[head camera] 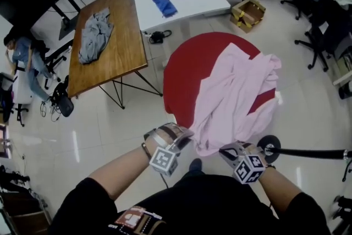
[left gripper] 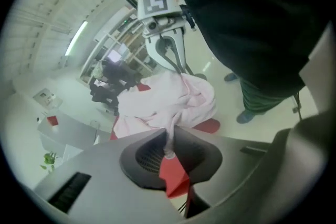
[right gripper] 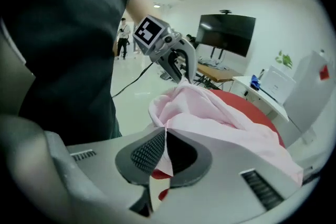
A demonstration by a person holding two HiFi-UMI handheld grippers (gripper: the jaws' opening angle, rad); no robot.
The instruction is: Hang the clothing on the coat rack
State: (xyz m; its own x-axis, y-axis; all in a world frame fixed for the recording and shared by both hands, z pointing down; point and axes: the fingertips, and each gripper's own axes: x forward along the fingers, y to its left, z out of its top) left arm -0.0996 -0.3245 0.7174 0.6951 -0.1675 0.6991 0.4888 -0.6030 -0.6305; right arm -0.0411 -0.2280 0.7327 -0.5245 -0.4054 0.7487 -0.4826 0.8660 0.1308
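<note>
Open floor [head camera: 110, 135] (wooden table [head camera: 127, 36] beyond)

The right tongs [right gripper: 164, 132] pinch a fold of the pink garment [right gripper: 220, 118], jaws together on it. The left tongs [right gripper: 185, 79] grip its far edge. A red desk [right gripper: 251, 104] shows behind the cloth, at right.
</note>
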